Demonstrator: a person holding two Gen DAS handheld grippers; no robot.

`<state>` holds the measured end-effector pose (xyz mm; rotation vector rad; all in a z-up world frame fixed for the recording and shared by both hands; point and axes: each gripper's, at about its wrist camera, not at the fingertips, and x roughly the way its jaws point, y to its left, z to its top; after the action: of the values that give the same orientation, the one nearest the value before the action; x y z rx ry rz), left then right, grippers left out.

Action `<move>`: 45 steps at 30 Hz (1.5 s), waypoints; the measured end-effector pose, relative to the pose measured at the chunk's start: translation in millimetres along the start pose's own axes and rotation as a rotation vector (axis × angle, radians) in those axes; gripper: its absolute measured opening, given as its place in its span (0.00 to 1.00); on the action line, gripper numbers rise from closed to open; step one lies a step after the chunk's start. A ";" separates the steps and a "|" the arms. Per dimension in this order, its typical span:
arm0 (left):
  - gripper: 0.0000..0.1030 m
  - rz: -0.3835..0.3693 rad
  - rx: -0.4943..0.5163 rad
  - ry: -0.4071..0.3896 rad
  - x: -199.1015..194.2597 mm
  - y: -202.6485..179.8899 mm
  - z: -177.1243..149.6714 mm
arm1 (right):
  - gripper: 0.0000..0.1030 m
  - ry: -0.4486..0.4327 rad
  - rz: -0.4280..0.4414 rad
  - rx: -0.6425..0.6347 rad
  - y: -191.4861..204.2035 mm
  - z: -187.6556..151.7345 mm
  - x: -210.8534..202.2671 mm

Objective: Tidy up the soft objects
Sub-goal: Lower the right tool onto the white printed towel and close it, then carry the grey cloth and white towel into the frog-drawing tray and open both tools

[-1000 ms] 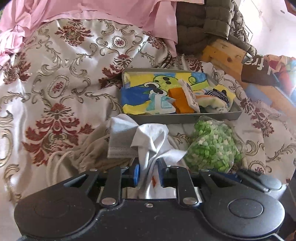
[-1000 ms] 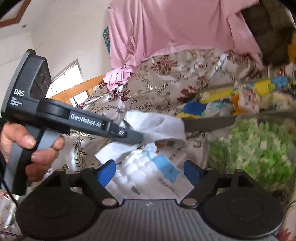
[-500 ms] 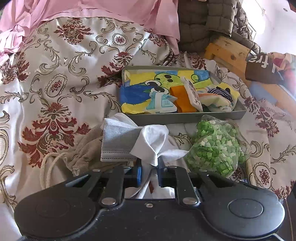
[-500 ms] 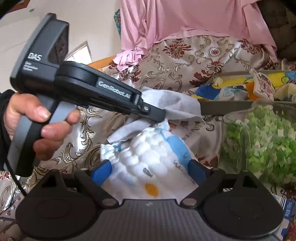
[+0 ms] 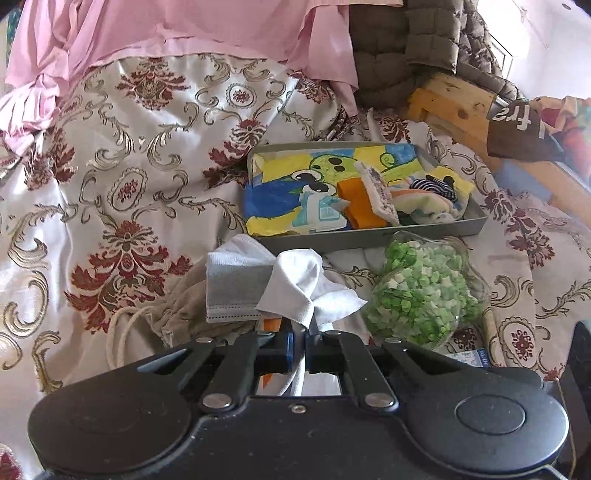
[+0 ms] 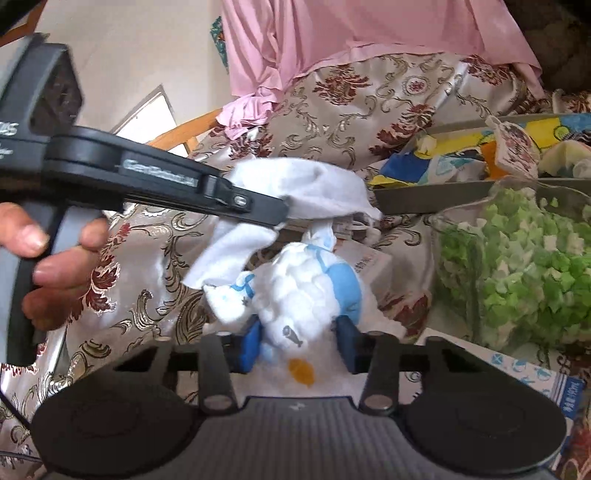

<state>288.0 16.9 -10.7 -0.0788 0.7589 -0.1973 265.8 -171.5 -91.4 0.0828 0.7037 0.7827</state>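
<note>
The left gripper (image 5: 299,345) had its jaws pressed together on a white cloth (image 5: 303,284), which bunched up just ahead of the blue pads and spilled out to either side. In the right wrist view the same gripper (image 6: 282,218) reached in from the left, gripped by a hand (image 6: 48,258), with the white cloth (image 6: 314,188) draped off its tip and hanging clear of the bed.

The right gripper (image 6: 299,343) had just been closing, and its jaws now squeezed a plastic bag of white cotton balls (image 6: 306,291) with blue print; the bag bulged forward and upward from between the pads, directly below the hanging cloth.

Beside the white cloth, to its left, a grey and white face mask (image 5: 232,284) lay over a beige drawstring pouch (image 5: 177,314) on the floral bedspread (image 5: 122,177). To the right sat a clear bag of green and white foam bits (image 5: 421,295), near both grippers. Just beyond these stood a shallow grey tray (image 5: 369,240) holding a colourful cartoon cloth (image 5: 295,195), an orange piece (image 5: 358,203) and striped socks (image 5: 432,184). A pink sheet (image 5: 184,33) and a quilted dark jacket (image 5: 406,40) lay at the far end of the bed.
</note>
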 end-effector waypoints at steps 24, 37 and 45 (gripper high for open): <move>0.05 0.006 -0.022 -0.266 -20.6 -44.8 67.1 | 0.19 -0.447 -0.266 -0.004 -42.5 63.6 -60.5; 0.05 -0.062 -0.099 -0.313 116.3 -59.5 138.6 | 0.19 -0.540 -0.352 0.239 -170.7 128.7 -40.3; 0.05 -0.046 -0.229 -0.176 177.1 -56.4 134.7 | 0.19 -0.468 -0.407 0.339 -190.6 116.9 -23.6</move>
<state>498.0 -74.8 -24.9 -0.3272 0.6017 -0.1443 443.3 -302.9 -49.0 0.4042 0.3794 0.2307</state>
